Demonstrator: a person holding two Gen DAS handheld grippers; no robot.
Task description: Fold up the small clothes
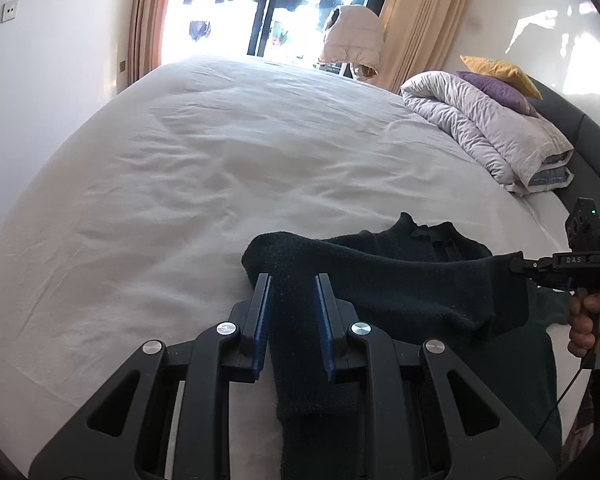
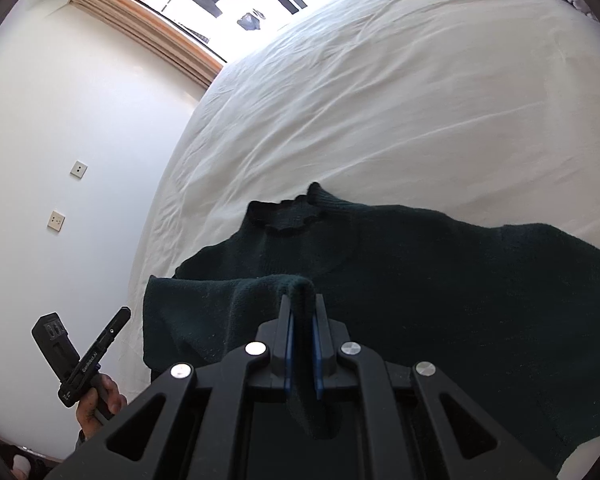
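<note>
A dark green knit sweater [image 1: 420, 280] lies on the white bed [image 1: 220, 160], its ruffled collar [image 2: 288, 216] pointing toward the far side. My left gripper [image 1: 293, 280] is shut on a thick fold of the sweater, and the cloth fills the gap between the blue pads. My right gripper [image 2: 303, 300] is shut on another raised fold of the sweater [image 2: 420, 280], which drapes over its fingertips. The right gripper [image 1: 514, 266] also shows at the sweater's right edge, held by a hand [image 1: 584, 328]. In the right wrist view the left gripper [image 2: 125, 314] appears at lower left.
A rolled grey duvet [image 1: 480, 124] with a purple pillow [image 1: 496, 88] and a yellow pillow [image 1: 496, 68] sits at the bed's far right. A pale padded coat [image 1: 352, 36] hangs by the bright window. A white wall [image 2: 80, 120] runs along the bed's left side.
</note>
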